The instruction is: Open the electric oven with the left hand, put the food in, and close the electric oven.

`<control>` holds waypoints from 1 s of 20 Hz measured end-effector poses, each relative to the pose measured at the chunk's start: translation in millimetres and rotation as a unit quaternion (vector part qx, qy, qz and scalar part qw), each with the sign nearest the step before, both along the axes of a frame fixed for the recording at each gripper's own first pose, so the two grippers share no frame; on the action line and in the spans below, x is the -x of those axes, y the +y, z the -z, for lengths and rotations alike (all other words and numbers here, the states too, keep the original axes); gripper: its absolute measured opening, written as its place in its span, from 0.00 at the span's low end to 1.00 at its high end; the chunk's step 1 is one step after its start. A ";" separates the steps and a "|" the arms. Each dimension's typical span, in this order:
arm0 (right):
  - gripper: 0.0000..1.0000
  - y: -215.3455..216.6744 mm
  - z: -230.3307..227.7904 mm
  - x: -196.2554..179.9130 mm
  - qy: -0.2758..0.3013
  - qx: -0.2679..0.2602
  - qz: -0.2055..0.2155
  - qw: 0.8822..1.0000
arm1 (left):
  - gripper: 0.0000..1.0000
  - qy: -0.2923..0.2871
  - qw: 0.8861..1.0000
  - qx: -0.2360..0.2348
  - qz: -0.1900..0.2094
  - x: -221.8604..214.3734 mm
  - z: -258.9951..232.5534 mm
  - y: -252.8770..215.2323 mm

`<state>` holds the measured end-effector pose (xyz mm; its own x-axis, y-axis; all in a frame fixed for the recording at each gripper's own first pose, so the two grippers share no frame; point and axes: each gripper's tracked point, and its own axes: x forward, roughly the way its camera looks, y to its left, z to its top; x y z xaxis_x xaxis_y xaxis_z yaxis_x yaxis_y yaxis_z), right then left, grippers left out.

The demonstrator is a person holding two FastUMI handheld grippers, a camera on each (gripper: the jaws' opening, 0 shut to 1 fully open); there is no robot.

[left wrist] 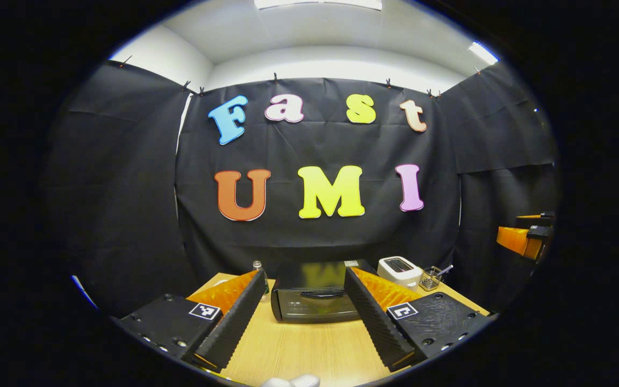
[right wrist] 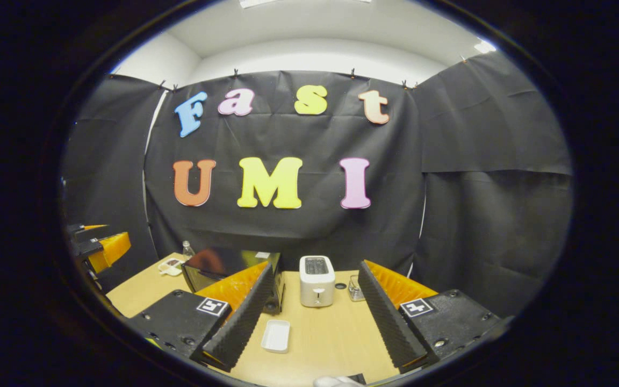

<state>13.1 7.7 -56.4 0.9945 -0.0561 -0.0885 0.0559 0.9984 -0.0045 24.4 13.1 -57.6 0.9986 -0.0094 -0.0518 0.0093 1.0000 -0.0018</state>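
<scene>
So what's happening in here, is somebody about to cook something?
Nothing is being handled yet. A person holds two grippers above a wooden table, both open and empty. The left gripper faces a black electric oven whose door is shut. The right gripper looks toward a white toaster, with a small white tray lying on the table between its fingers.

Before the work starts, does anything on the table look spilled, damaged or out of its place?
Nothing stands out. The electric oven sits upright with its door shut, the toaster stands upright beside it, and the white tray lies flat on the table. No spill shows.
</scene>
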 end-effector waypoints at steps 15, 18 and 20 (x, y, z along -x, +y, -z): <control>0.96 12.9 -11.1 -0.2 -0.005 0.011 0.000 1.000 | 0.97 -0.014 1.000 0.010 -0.005 5.7 -22.7 5.5; 0.96 11.9 -10.5 1.1 -0.005 0.012 0.002 1.000 | 0.97 -0.015 1.000 0.007 -0.004 5.2 -23.7 4.4; 0.96 11.7 -11.2 0.4 -0.006 0.016 0.003 1.000 | 0.96 -0.015 1.000 0.005 -0.003 5.3 -24.3 2.5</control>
<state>12.7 19.3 -45.3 0.9951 -0.0654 -0.0746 0.0629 0.9974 -0.0351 19.1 15.6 -33.4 0.9998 -0.0028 -0.0208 0.0026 0.9999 -0.0120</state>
